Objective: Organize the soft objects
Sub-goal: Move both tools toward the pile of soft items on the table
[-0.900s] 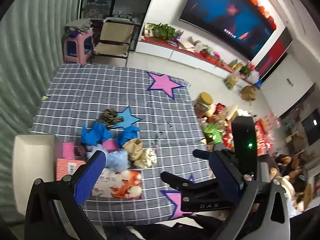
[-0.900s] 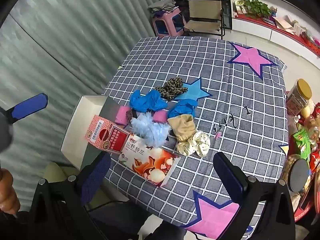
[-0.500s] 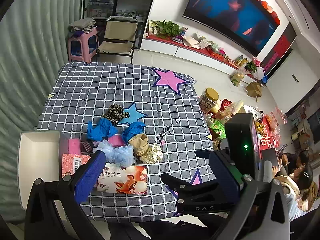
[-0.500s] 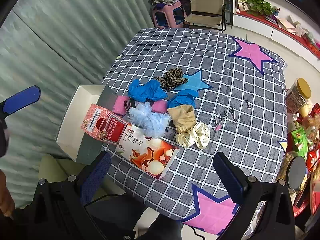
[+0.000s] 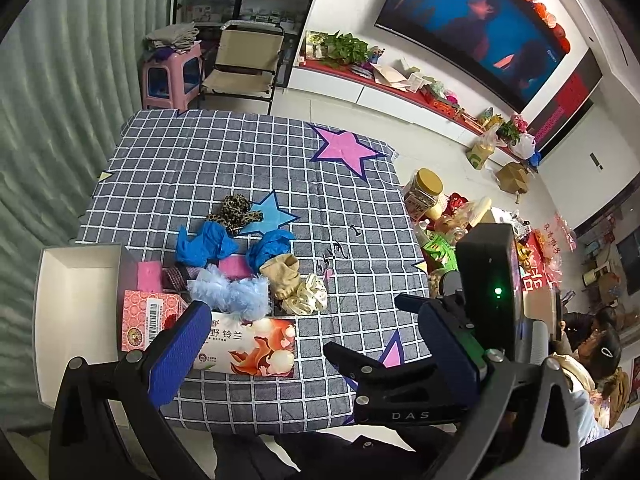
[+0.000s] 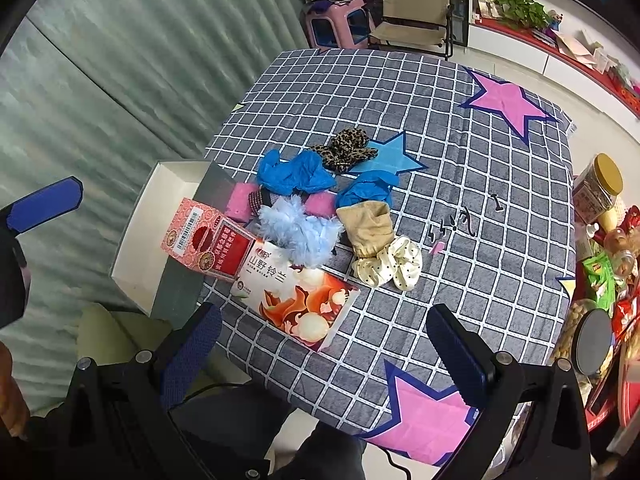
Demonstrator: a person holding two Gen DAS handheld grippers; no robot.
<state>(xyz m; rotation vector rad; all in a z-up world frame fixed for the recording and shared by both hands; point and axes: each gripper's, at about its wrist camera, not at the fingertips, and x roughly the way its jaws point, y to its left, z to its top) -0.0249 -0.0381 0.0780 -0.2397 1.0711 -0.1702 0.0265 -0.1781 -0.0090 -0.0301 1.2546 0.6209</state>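
A heap of soft things lies on the checked tablecloth: a leopard scrunchie [image 6: 346, 150], two blue crumpled gloves [image 6: 294, 174], a fluffy light-blue piece [image 6: 302, 230], a tan sock [image 6: 368, 226], a cream dotted scrunchie [image 6: 394, 266] and pink sponges [image 6: 242, 202]. The heap also shows in the left wrist view, with the fluffy piece [image 5: 230, 294] and the sock [image 5: 284, 276]. My left gripper [image 5: 308, 354] and my right gripper [image 6: 324, 354] are both open, empty and held high above the table's near edge. A white open box [image 6: 148, 236] stands at the table's left edge.
A pink-red carton [image 6: 206, 238] and a tissue pack with orange print [image 6: 298, 294] lie in front of the heap. Jars and snack packs [image 6: 600, 216] crowd the floor to the right. A folding chair [image 6: 414, 12] and a pink stool [image 6: 334, 20] stand beyond the table.
Both grippers have risen and pulled back a little, so the table looks smaller and farther. Nothing on the table has moved.
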